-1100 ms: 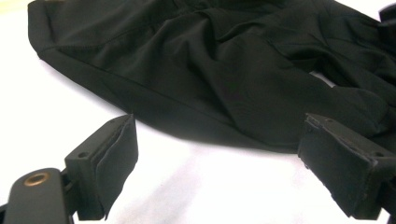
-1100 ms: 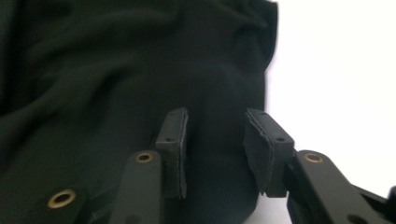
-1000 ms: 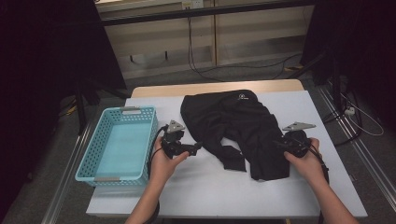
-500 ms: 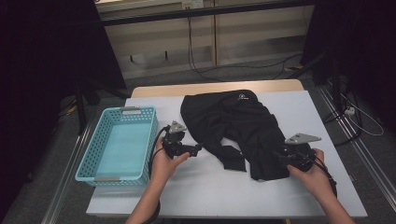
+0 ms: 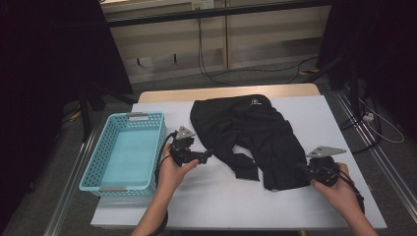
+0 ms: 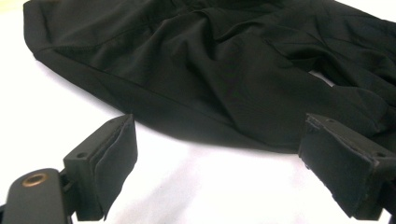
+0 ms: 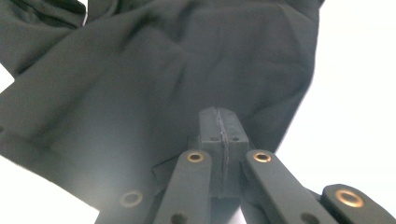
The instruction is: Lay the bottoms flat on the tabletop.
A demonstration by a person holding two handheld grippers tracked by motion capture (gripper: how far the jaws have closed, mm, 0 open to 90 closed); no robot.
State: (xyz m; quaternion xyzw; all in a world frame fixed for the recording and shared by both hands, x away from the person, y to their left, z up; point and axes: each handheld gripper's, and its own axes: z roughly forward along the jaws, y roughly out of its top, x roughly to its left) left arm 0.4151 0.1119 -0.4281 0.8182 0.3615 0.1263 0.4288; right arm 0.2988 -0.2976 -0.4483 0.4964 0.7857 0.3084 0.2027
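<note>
A black garment (image 5: 255,132) with a small white logo lies spread over the middle of the white table (image 5: 314,113). My left gripper (image 5: 204,156) rests just left of it, jaws wide open. In the left gripper view the garment's (image 6: 224,70) folded edge runs just beyond the open left gripper (image 6: 224,163), with bare table between the pads. My right gripper (image 5: 301,168) is at the garment's near right corner. In the right gripper view this gripper (image 7: 219,123) is pressed shut at the edge of the garment (image 7: 163,70), with cloth reaching under it.
A light blue plastic basket (image 5: 96,150) stands on the table's left side, right beside my left hand. Bare white table lies in front of the garment and along its right side. Cables run over the floor behind the table.
My right gripper has drawn back toward the person, staying at the garment's near right corner. The left gripper has stayed where it was, open.
</note>
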